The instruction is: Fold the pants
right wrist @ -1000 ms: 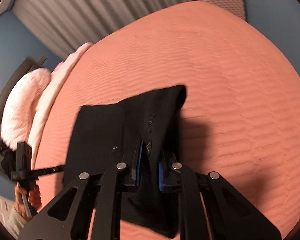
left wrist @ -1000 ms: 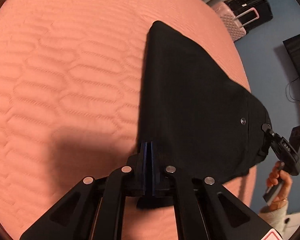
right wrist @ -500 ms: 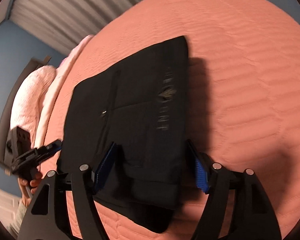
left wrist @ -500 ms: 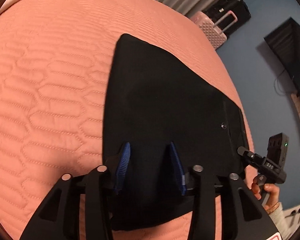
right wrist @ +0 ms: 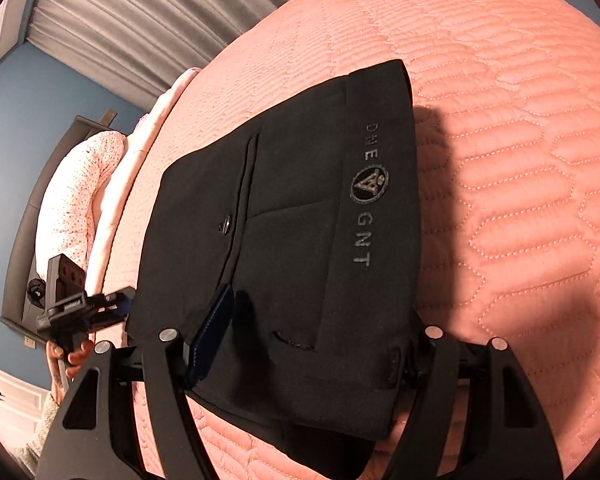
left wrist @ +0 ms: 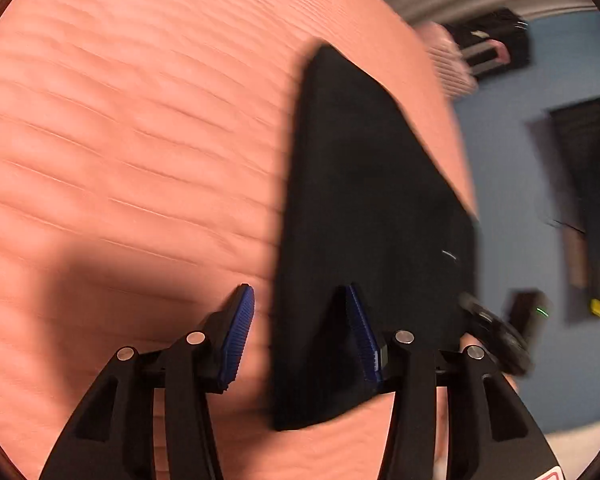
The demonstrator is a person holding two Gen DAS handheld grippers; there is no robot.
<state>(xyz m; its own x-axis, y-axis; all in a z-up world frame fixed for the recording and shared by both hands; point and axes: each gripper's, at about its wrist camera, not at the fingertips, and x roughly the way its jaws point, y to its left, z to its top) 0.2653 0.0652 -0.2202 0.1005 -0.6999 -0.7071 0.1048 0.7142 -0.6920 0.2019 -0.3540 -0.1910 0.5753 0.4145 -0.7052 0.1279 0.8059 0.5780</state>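
Observation:
The black pants [right wrist: 300, 216] lie folded flat on the pink quilted bed [right wrist: 520, 160], with a buttoned back pocket and a grey printed waistband logo facing up. They also show in the left wrist view [left wrist: 372, 216], which is blurred. My left gripper [left wrist: 300, 320] is open over the pants' left edge, one blue pad over the bedcover, one over the cloth. My right gripper [right wrist: 316, 336] is open wide, its jaws straddling the near end of the pants, holding nothing. The left gripper also appears in the right wrist view [right wrist: 96, 308].
Pink pillows [right wrist: 76, 200] lie at the headboard end. Grey curtains [right wrist: 140, 24] hang behind the bed. Suitcases [left wrist: 484, 52] stand by the blue wall beyond the bed's far edge. The right gripper [left wrist: 496, 332] shows at the pants' right side.
Both grippers were shut on the pants a second ago, then opened and let go. The pants now lie flat. The left gripper has shifted left towards the pants' edge.

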